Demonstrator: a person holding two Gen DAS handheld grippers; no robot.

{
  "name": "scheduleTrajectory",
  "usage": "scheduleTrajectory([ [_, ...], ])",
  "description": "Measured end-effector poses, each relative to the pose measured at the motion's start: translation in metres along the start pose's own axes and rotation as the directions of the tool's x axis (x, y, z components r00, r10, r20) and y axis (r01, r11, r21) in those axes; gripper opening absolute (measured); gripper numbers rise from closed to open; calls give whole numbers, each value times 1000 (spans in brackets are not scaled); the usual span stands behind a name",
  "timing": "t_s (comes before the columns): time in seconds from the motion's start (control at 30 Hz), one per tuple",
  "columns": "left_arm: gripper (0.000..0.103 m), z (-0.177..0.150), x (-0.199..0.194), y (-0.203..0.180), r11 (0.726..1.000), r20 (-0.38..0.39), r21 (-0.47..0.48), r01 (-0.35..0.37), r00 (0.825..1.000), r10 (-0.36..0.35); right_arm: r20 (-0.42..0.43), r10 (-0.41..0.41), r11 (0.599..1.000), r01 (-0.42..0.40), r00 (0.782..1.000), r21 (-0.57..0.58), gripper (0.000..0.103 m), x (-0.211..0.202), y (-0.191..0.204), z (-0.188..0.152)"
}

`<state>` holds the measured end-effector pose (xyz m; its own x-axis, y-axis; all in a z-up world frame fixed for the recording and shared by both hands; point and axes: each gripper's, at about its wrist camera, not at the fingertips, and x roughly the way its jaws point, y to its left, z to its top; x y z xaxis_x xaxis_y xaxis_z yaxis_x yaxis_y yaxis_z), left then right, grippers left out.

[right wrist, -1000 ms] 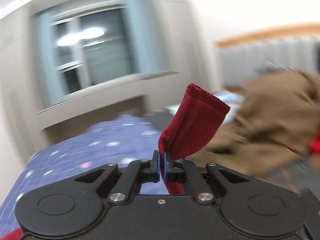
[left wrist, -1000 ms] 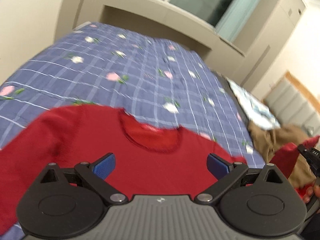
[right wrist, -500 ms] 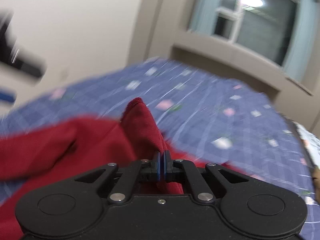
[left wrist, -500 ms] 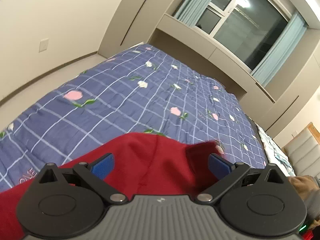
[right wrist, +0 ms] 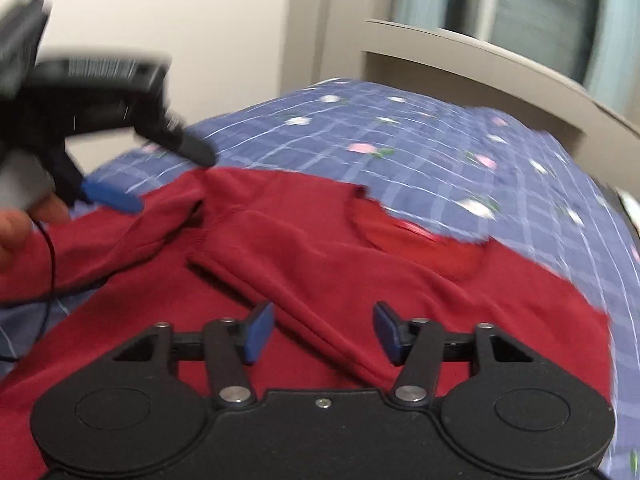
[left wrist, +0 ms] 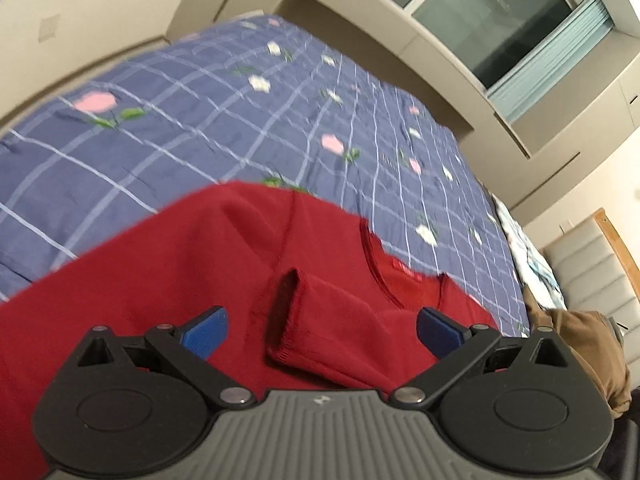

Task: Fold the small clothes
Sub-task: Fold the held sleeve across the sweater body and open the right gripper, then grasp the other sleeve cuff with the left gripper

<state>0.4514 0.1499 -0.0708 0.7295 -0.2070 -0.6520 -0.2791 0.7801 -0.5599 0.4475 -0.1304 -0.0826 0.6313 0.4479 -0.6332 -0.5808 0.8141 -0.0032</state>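
- Blue pads of my right hand-held gripper (right wrist: 322,334) are standing apart, gripping nothing; the folded-over sleeve (right wrist: 304,300) is lying loose between and beyond them.
- My left hand-held gripper (left wrist: 322,330) is gaping wide too and is empty, hovering just above the sleeve's cuff (left wrist: 290,316), which is resting on the chest of the red sweater (left wrist: 160,264).
- From the right wrist view I am seeing that left hand-held gripper at the sweater's far shoulder, blurred, so I cannot tell whether it is touching cloth.
- The sweater is lying front up on the blue checked bedspread (left wrist: 200,120), neckline (right wrist: 408,236) pointing toward the window (left wrist: 500,28); brown clothing (left wrist: 576,344) is heaped at the bed's edge.
- I am judging one sleeve as folded in, the other still to do.
- What is worrying me: the soft bedspread may bunch and drag with any pinch, and a low pass could catch the loose cuff and undo the fold.
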Motion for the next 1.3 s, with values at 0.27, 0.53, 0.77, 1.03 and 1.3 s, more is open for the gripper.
scheduleTrajectory([
  [0.27, 85, -7, 42, -11, 998, -100, -1, -66, 993, 66, 10, -185, 938, 174, 983, 300, 67, -55, -87, -34],
  [0.53, 18, -7, 56, -19, 989, -98, 17, -148, 984, 149, -5, -246, 901, 231, 969, 367, 67, -55, -119, -47],
  [0.77, 3, 0, 29, -51, 974, 62, 203, -96, 994, 85, -18, -282, 895, 269, 959, 355, 67, -34, -141, -37],
  [1.03, 4, 2, 33, -56, 906, 134, 390, -165, 983, 122, -97, -289, 833, 300, 952, 465, 65, 14, -199, -31],
  [1.3, 4, -10, 46, -39, 895, 128, 371, -247, 969, 214, -144, -302, 800, 333, 942, 498, 48, 36, -210, -35],
])
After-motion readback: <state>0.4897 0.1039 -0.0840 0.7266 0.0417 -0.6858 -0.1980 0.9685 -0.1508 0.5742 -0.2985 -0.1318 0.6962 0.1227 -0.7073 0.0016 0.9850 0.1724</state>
